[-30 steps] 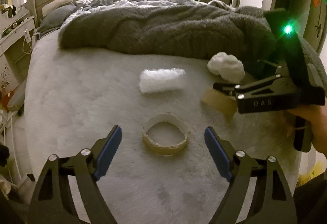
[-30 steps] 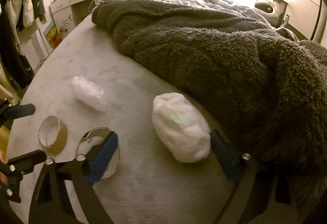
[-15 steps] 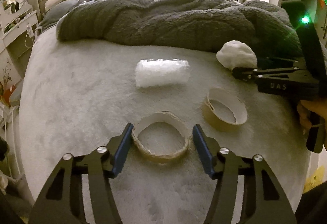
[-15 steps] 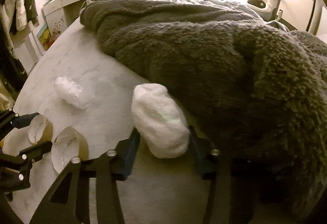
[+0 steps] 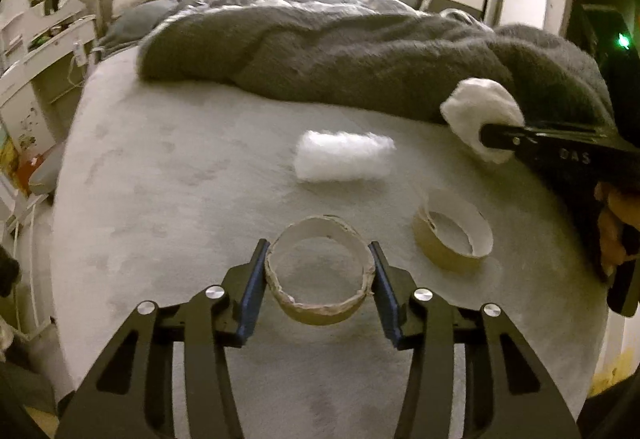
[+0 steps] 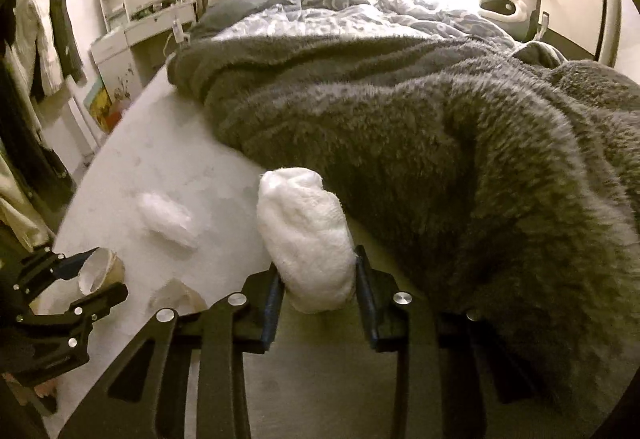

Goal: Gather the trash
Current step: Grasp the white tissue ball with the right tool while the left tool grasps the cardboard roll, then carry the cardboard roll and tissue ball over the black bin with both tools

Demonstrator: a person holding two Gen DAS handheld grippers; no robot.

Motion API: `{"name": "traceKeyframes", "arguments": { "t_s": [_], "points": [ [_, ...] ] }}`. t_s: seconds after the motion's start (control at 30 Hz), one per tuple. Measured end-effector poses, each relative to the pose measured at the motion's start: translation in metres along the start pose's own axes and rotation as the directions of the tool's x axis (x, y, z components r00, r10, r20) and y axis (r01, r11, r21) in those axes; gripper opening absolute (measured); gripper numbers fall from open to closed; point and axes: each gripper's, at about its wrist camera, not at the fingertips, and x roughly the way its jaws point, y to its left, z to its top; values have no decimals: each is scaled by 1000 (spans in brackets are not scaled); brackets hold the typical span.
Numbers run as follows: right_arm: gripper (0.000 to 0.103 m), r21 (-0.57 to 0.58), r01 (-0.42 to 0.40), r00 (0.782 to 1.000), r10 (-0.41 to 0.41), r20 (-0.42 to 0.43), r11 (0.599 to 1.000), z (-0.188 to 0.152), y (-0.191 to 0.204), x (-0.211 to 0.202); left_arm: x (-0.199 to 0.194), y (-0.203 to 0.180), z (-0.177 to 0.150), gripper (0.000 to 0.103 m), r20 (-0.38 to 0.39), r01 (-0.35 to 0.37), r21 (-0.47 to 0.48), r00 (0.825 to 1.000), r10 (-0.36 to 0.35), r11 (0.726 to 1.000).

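Four trash items on the bed (image 5: 168,175): two cardboard rings, one plastic wad (image 5: 344,155), one white tissue ball (image 6: 308,235). Left gripper (image 5: 319,271) clamped on the near ring (image 5: 320,301); second ring (image 5: 452,235) beside it. Right gripper (image 6: 316,293) grasps the tissue ball against the grey blanket (image 6: 460,143).

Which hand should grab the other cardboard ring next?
Neither is free: the left gripper is shut on the torn cardboard ring, and the right gripper on the white wad. Once emptied, probably the right; the second ring lies on its side.
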Motion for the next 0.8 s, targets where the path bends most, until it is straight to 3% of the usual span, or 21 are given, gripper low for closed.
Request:
{"name": "traceKeyframes", "arguments": {
  "t_s": [0.2,0.47,0.6,0.8],
  "points": [
    [33,36,-58,998,57,42,998,1,13,-25,-24,22,-9,51,42,-55,-53,997,57,997],
    [33,45,-137,990,134,50,990,-12,40,-41,-60,42,-25,51,54,-153,-54,986,156,987],
    [33,27,-162,985,160,69,986,-14,59,-50,-83,62,-37,51,63,-153,-127,985,162,980],
    [33,-1,-192,977,191,92,981,-23,89,-68,-121,82,-49,51,107,-184,-162,973,202,970]
  ]
}}
